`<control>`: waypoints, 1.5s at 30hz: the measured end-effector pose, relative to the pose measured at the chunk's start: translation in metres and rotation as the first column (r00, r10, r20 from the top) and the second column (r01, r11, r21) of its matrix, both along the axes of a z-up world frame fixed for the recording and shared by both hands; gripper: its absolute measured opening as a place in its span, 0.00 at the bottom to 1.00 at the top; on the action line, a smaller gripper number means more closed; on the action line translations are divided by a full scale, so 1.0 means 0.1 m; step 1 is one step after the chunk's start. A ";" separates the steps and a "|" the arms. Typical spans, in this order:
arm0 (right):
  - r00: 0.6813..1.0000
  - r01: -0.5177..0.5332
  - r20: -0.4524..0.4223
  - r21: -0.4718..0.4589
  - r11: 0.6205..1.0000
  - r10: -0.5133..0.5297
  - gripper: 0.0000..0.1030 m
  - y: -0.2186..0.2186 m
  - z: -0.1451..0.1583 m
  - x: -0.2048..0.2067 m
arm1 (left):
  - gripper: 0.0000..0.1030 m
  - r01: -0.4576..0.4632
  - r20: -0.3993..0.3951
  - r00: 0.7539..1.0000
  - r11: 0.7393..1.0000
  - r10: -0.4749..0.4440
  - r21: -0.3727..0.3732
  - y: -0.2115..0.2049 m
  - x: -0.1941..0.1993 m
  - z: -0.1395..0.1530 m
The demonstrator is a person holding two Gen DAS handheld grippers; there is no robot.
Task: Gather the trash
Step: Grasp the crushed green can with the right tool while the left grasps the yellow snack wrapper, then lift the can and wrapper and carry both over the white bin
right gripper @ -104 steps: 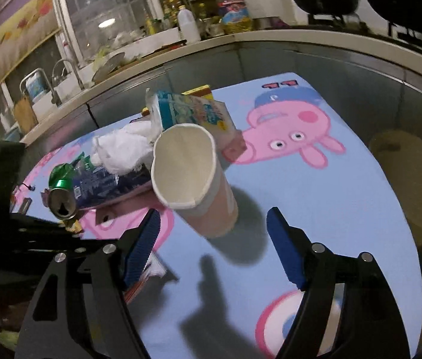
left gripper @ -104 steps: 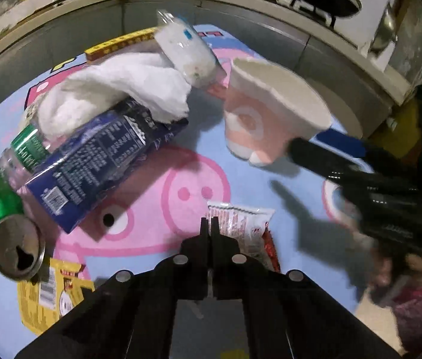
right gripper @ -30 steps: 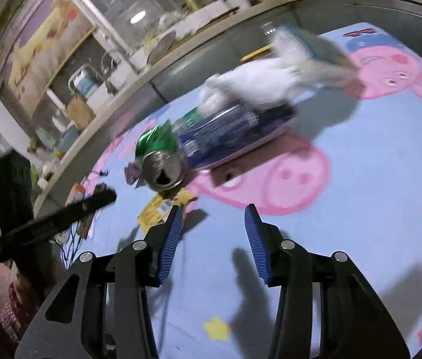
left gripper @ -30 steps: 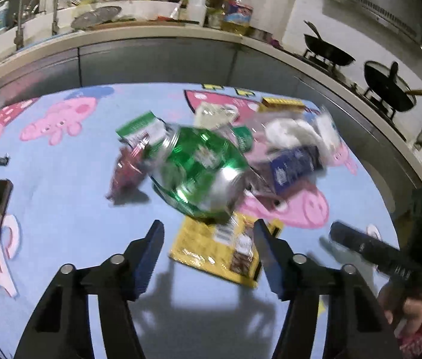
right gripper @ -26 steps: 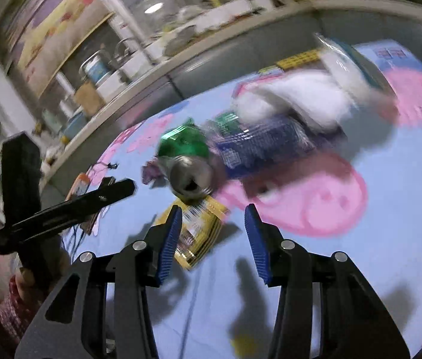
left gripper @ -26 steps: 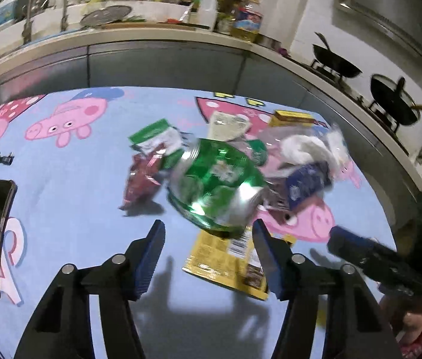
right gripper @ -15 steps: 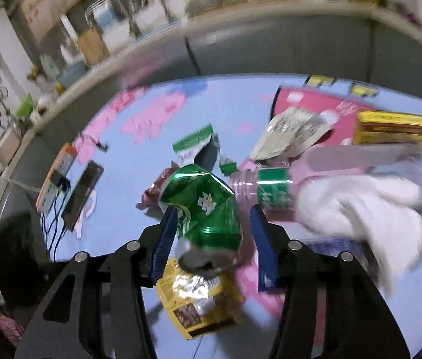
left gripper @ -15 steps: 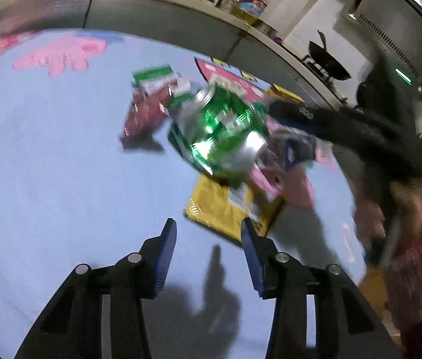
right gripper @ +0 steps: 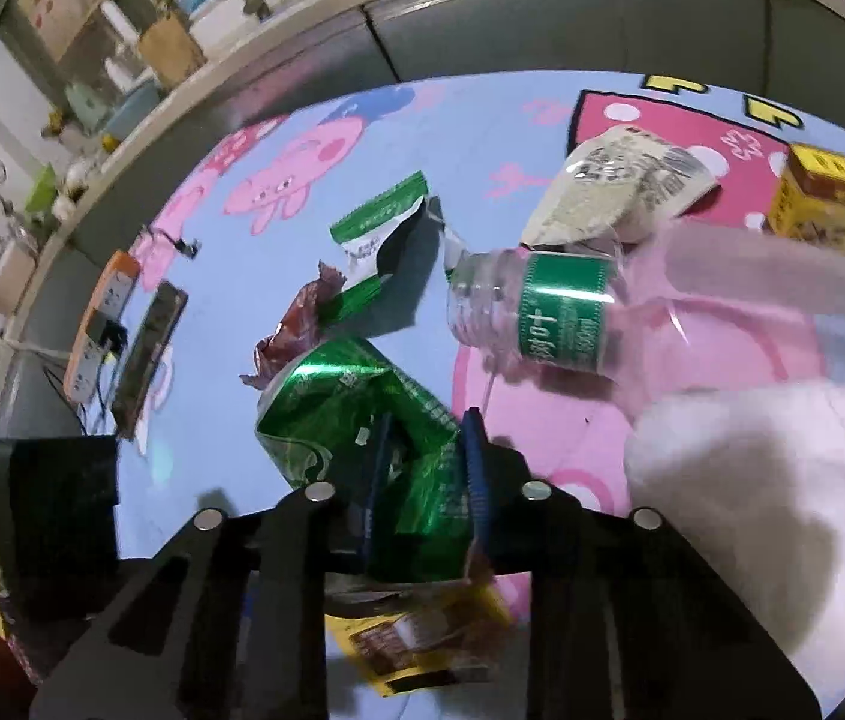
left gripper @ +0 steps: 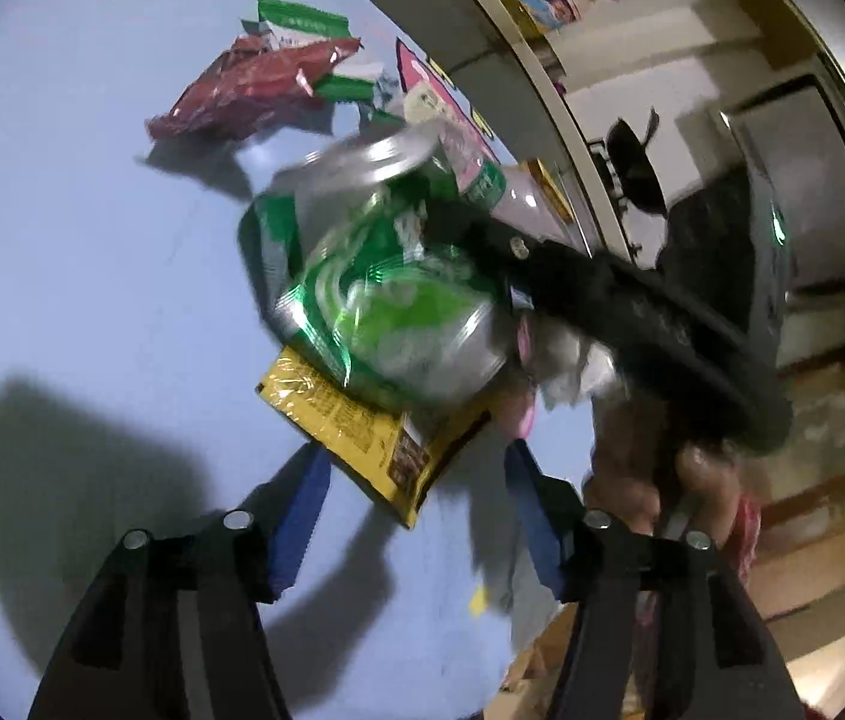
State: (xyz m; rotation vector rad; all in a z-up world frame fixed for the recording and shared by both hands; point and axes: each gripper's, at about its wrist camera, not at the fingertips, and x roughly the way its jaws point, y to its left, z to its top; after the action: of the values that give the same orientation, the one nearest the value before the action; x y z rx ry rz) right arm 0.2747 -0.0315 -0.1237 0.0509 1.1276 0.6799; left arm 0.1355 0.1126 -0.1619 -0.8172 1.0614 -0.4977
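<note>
now the right tongs (right gripper: 419, 468) were clamped on the crushed green can (right gripper: 356, 414), their blue pads pressed into its dented sides just above the yellow wrapper (right gripper: 416, 642). the left tongs (left gripper: 416, 510) stood wide and held nothing, hovering near that same wrapper on the blue cartoon-print counter (left gripper: 62, 240), with the can close in front of them.

outward from the can lay the clear plastic bottle (right gripper: 572, 318) with its green label, a wad of white tissue (right gripper: 770, 492), a cream sachet (right gripper: 620, 186), a torn green-and-white packet (right gripper: 380, 222), a dark red wrapper (right gripper: 296, 324) and a yellow box (right gripper: 842, 204); a phone (right gripper: 149, 348) and a power strip (right gripper: 101, 324) sat well apart at the counter's far side.

as a judgement, the collecting was only at its start: one piece was gripped, no bin showed in either view, and nearly all the litter was left.

half a second before, the right tongs were open around the can; a second before, they were well short of it. three and a half seconds back they framed a paper cup, which was not visible now, and the left tongs were closed.
</note>
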 end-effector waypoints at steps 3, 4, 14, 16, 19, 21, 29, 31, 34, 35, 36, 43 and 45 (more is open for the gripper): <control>0.999 0.034 0.016 0.078 0.996 -0.035 0.14 -0.10 0.13 -0.03 | 0.00 0.001 -0.046 0.999 0.999 0.001 0.051 -0.09 0.07 -0.11; 0.998 0.041 0.033 0.101 0.994 -0.044 0.12 -0.13 0.21 -0.06 | 0.00 -0.003 -0.050 0.999 0.999 0.005 0.033 -0.10 0.05 -0.12; 0.965 0.106 0.196 0.311 0.945 -0.173 0.11 -0.91 0.85 -0.68 | 0.00 -0.016 0.049 0.999 0.996 0.012 0.092 0.02 -0.22 0.23; 0.955 0.137 0.206 0.338 0.931 -0.215 0.11 -1.18 0.83 -0.95 | 0.00 -0.016 0.034 0.999 0.993 0.012 0.113 0.01 -0.23 0.25; 0.937 0.214 0.192 0.350 0.912 -0.293 0.11 -1.54 0.69 -1.30 | 0.01 -0.002 0.045 0.999 0.985 -0.006 0.171 -0.05 -0.20 0.32; 0.921 0.272 0.181 0.338 0.901 -0.346 0.11 -1.71 0.57 -1.48 | 0.17 0.003 0.098 0.995 0.950 -0.036 0.312 -0.17 -0.20 0.43; 0.874 0.444 0.069 0.295 0.846 -0.482 0.11 -2.13 0.00 -1.80 | 0.73 -0.001 0.260 0.933 0.723 -0.247 0.691 -0.92 -0.08 0.66; 0.871 0.455 0.051 0.294 0.841 -0.489 0.11 -2.17 -0.09 -1.80 | 0.78 0.027 0.230 0.944 0.749 -0.237 0.662 -0.82 0.10 0.63; 0.858 0.490 0.068 0.191 0.850 -0.510 0.15 -2.18 -0.15 -1.78 | 0.80 0.058 0.147 0.973 0.806 -0.177 0.589 -0.54 0.36 0.51; 0.844 0.512 0.096 0.150 0.846 -0.528 0.17 -2.18 -0.14 -1.78 | 0.80 0.048 0.138 0.979 0.822 -0.152 0.568 -0.43 0.40 0.50; 0.828 0.531 0.123 0.135 0.836 -0.546 0.30 -2.21 -0.11 -1.81 | 0.80 0.045 0.142 0.979 0.841 -0.144 0.539 -0.34 0.41 0.50; 0.858 0.408 0.223 0.250 0.878 -0.463 0.45 -1.96 0.28 -1.80 | 0.74 0.063 0.141 0.981 0.907 -0.133 0.416 -0.07 0.31 0.41; 0.914 0.298 0.209 0.232 0.926 -0.347 0.45 -1.57 0.30 -1.64 | 0.72 0.079 0.122 0.983 0.921 -0.135 0.381 -0.04 0.27 0.35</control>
State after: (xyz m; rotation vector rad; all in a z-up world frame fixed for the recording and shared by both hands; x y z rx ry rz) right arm 0.1107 -0.1888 -0.0934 0.3079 0.7844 0.4804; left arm 0.1630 0.1081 -0.1268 -0.3790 1.0271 -0.4219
